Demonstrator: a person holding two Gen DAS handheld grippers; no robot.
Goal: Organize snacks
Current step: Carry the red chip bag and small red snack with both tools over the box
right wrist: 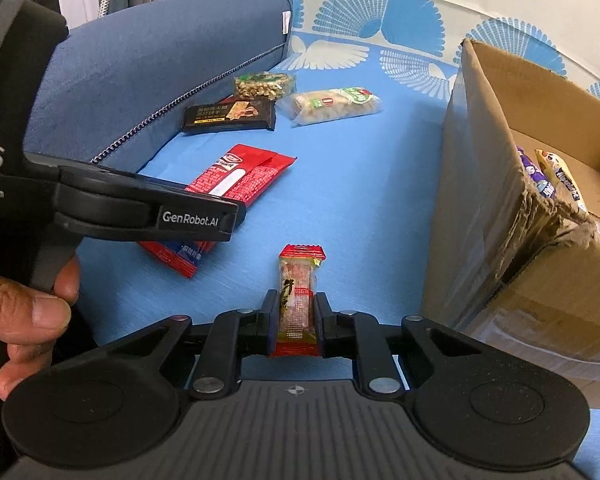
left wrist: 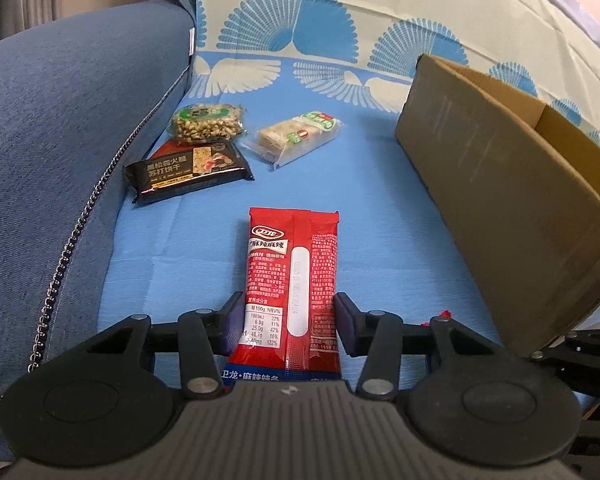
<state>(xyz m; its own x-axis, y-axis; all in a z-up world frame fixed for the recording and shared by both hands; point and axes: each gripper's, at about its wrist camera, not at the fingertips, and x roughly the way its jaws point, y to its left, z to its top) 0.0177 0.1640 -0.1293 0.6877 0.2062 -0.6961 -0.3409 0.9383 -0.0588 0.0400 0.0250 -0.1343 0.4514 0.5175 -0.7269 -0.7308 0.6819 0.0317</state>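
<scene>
My left gripper is shut on a red snack packet, which lies lengthwise between its fingers over the blue sheet; the packet also shows in the right wrist view under the left gripper's body. My right gripper is shut on a small red-ended clear snack bar. A black biscuit packet, a green-labelled grain bar and a clear pale bar lie further back. An open cardboard box stands at the right and holds purple and white wrapped snacks.
The blue sofa arm with a metal chain runs along the left. A fan-patterned cushion stands behind. The box wall rises close on the right of the left gripper.
</scene>
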